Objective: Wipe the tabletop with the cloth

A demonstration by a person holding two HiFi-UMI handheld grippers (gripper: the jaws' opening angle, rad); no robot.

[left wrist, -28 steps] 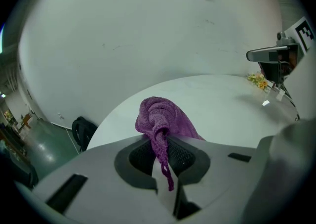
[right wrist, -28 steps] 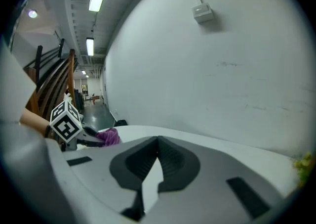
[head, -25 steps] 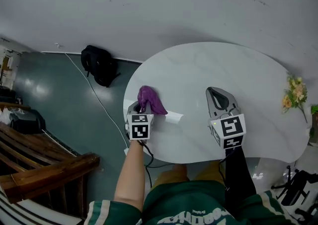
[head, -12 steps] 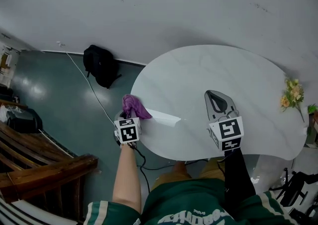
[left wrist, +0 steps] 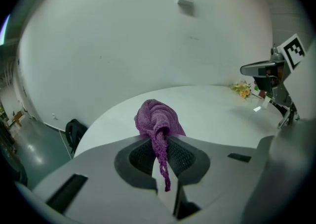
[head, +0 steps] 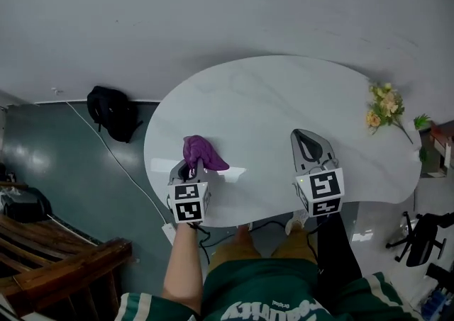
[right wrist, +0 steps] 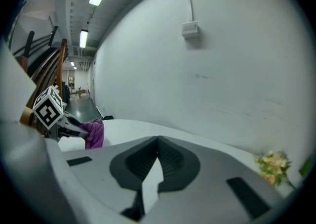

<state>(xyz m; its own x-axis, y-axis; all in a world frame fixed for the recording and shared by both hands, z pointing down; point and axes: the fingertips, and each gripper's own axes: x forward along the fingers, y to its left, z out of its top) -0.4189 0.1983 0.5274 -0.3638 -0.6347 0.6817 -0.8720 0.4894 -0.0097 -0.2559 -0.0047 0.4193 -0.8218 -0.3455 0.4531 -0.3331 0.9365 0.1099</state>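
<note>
My left claw (head: 190, 169) is clamped on the crumpled purple knitted cloth (head: 203, 153): one strand runs back btwn the jaws, and the bunch sticks out past the tips. It sits over the near-left part of the white marbled oval worktop (head: 284, 93), close to the edge; can't tell if it presses down. Bare surface lies ahead & to the right, so the wipe prob. goes that way w/ the left hand. My right claw (head: 307, 137) is closed, empty, well apart to the right. No brand or text readable, only square black-white markers.
</note>
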